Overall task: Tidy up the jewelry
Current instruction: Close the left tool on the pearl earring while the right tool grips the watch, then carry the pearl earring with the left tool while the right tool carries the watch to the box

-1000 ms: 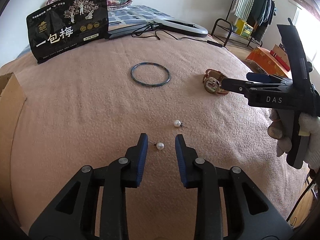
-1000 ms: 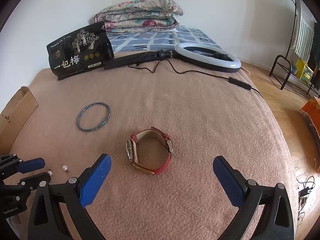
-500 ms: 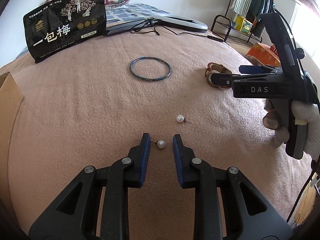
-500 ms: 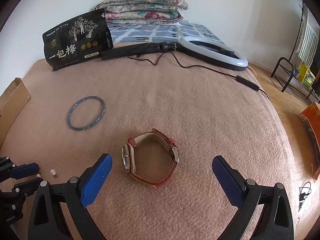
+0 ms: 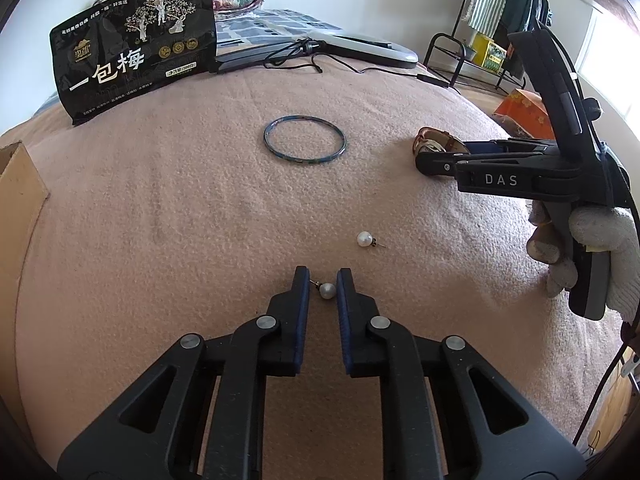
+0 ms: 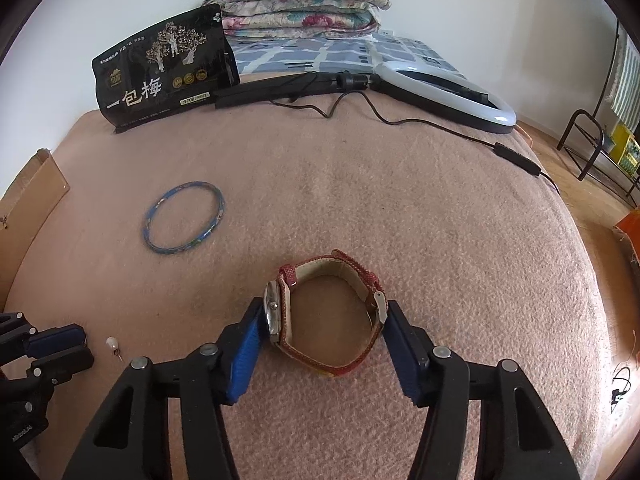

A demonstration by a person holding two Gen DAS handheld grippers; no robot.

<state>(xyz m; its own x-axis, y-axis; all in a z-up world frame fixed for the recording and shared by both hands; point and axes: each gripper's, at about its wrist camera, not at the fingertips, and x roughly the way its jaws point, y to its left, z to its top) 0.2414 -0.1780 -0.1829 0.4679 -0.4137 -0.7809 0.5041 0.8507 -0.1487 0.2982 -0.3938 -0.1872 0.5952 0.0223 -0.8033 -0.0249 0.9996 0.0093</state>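
A pearl stud earring (image 5: 327, 291) lies on the pink blanket between the fingertips of my left gripper (image 5: 323, 286), whose jaws are nearly closed on it, post touching the left pad. A second pearl earring (image 5: 365, 239) lies just beyond to the right; it also shows in the right wrist view (image 6: 112, 344). A red-strapped watch (image 6: 326, 316) stands on edge between the pads of my right gripper (image 6: 324, 320), which touch its face and buckle. A blue bangle (image 5: 304, 146) lies flat farther back, also in the right wrist view (image 6: 183, 217).
A black snack bag (image 5: 136, 50) stands at the back left. A ring light (image 6: 444, 94) with its cable lies at the back. A cardboard box edge (image 5: 20, 184) is at the left. Folded quilts (image 6: 300, 12) are stacked behind. The blanket's right edge drops to the floor.
My left gripper's jaws have narrowed around the pearl earring. My right gripper has moved forward and closed in from wide open onto the watch.
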